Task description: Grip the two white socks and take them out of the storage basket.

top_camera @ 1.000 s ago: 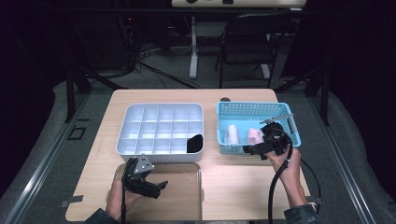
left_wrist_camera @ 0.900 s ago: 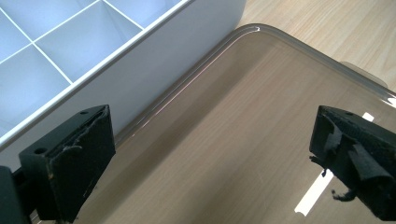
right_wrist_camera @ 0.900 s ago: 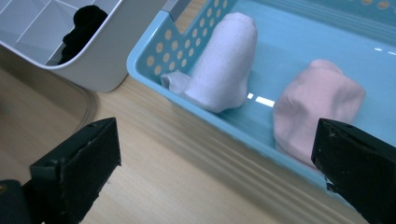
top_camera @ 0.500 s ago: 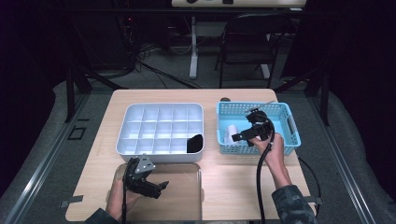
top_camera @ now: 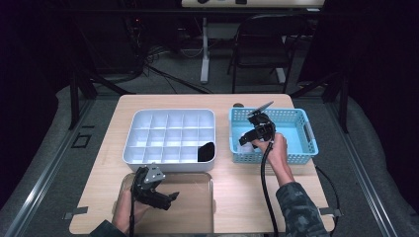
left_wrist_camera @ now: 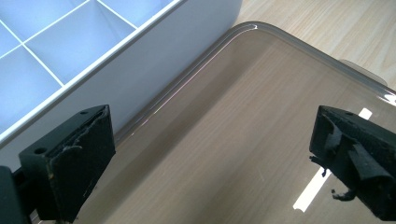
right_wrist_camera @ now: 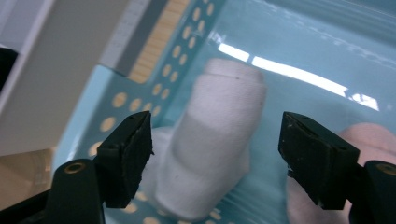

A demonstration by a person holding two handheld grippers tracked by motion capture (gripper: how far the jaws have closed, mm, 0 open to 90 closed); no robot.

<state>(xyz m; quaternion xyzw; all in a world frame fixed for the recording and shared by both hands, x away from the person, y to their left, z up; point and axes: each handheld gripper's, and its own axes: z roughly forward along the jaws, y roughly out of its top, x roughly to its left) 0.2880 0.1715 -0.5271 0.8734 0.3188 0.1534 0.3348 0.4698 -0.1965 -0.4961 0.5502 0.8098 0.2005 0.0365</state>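
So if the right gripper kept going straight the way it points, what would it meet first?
Most likely the rolled white cloth in the blue basket, which lies between the right gripper's closing, still-open jaws.

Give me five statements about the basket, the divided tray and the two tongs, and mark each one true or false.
1. The right tongs are inside the blue basket. True.
2. The pads of the right tongs press on the white rolled cloth. False: the jaws have just been closing with the roll between them, but a gap shows on both sides.
3. The left tongs hold the clear lid. False: they are open above it, gripping nothing.
4. The white divided tray holds a black item in one corner compartment. True.
5. The basket stands to the left of the divided tray in the high view. False: it stands to its right.
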